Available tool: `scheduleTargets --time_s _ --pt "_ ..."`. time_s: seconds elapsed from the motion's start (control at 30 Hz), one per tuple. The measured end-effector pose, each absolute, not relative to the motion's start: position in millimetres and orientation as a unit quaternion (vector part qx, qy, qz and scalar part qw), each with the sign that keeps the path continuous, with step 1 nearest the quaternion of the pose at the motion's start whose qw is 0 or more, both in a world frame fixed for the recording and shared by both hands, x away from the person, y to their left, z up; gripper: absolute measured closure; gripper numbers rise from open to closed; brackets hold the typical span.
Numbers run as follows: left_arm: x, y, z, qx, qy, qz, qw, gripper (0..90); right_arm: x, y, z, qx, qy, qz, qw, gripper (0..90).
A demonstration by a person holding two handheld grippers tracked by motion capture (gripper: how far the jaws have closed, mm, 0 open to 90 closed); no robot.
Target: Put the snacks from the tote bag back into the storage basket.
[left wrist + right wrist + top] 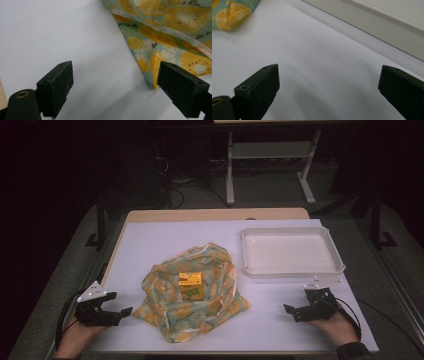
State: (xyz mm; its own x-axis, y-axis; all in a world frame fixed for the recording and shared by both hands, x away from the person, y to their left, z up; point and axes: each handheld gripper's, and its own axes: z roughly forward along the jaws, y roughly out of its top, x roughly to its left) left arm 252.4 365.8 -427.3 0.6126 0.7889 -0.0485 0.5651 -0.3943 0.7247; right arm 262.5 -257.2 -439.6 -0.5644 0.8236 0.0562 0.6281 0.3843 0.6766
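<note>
High view: the left gripper [117,312] lies low near the tabletop's [150,240] front-left corner, held by a hand coming in from the bottom edge, jaws spread and pointing toward the fruit-print cloth [192,292]. The right gripper [295,311] sits near the front-right, also pointing inward, jaws apart and holding nothing. The crumpled cloth lies at the front centre with a small yellow box [190,282] resting on top. A white tray [292,251] stands toward the back-right corner, well apart from the cloth. Bare white surface stretches on both sides of the cloth.

Left gripper view: the 2 jaws stand wide apart over bare surface; the cloth's hemmed edge [160,30] lies just ahead, near the right-hand jaw.

Right gripper view: the jaws are wide open over bare tabletop; a cloth corner [232,11] shows at top left and the tray's wall [387,27] runs across the upper right.
</note>
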Motion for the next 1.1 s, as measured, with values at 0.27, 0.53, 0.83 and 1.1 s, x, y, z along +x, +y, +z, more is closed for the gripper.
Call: scheduleTargets --time_s 0.27,0.53,0.83,1.1 --pt "251.6 364.4 -424.6 0.814 0.418 0.146 0.375 16.3 259.6 -257.6 -440.0 0.433 0.825 0.333 0.142 3.4" --pt "251.1 358.8 -416.7 0.819 0.407 0.137 0.380 21.4 260.4 -255.5 -440.5 0.431 0.827 0.334 0.140 3.4" --pt "253.9 351.7 -405.6 0.821 0.393 0.127 0.394 28.9 260.8 -253.0 -441.7 0.424 0.833 0.328 0.138 3.4" --pt "256.6 346.3 -394.0 0.826 0.380 0.108 0.403 47.3 260.6 -252.2 -441.9 0.419 0.835 0.328 0.139 3.5"
